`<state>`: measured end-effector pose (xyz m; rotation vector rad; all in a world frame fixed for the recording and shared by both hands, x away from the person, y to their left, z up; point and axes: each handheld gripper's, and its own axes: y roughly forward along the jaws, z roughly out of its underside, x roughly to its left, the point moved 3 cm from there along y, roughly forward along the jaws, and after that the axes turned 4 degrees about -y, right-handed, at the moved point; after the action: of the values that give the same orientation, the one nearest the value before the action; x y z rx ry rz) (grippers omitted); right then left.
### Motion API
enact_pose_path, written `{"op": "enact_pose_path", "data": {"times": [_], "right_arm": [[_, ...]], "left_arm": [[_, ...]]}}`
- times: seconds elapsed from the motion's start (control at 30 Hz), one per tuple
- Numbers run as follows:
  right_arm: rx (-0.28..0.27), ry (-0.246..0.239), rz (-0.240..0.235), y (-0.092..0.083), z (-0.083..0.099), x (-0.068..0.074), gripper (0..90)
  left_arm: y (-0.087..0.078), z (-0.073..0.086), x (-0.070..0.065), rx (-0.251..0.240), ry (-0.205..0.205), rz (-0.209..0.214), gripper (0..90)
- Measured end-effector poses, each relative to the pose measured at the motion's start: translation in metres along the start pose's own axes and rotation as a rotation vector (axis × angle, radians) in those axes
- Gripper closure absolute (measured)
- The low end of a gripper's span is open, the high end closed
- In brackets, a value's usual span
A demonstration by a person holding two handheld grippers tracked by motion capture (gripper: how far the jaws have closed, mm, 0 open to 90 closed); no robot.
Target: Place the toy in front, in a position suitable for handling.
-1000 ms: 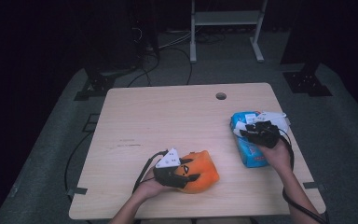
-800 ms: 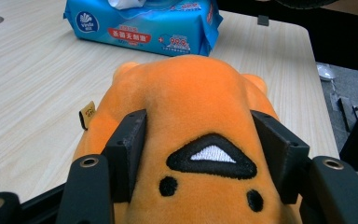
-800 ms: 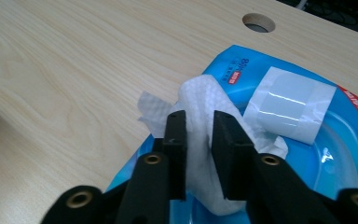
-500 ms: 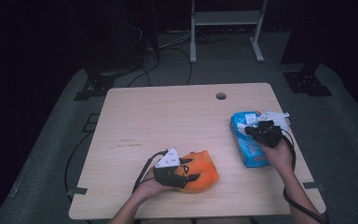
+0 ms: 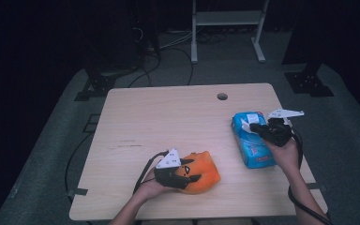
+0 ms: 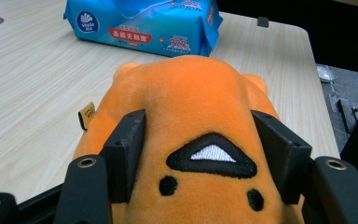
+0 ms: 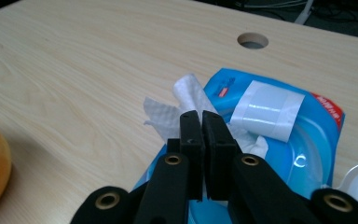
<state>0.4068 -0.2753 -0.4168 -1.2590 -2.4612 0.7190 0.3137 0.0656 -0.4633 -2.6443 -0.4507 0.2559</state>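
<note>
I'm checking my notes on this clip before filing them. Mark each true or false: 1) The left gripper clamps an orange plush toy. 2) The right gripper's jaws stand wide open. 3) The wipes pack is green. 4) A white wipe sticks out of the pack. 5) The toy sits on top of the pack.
1) The left gripper clamps the orange plush toy: true.
2) The right gripper stands wide open: false; its jaws have just closed, pinching the white wipe.
3) The wipes pack is green: false; it is blue.
4) A white wipe sticks out of the pack: true.
5) The toy sits on the pack: false; it rests on the table, apart from the pack.
</note>
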Motion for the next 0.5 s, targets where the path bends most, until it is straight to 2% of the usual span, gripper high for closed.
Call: {"op": "enact_pose_path", "data": {"times": [0.23,0.5], "right_arm": [[-0.053,0.01,-0.017,-0.014,-0.015,0.001,87.1],[-0.06,-0.036,-0.019,-0.026,-0.026,0.011,87.3]], "left_arm": [[0.0,0.0,0.0,-0.004,0.002,-0.001,38.7],[0.001,0.0,0.0,-0.006,0.002,0.0,38.3]]}}
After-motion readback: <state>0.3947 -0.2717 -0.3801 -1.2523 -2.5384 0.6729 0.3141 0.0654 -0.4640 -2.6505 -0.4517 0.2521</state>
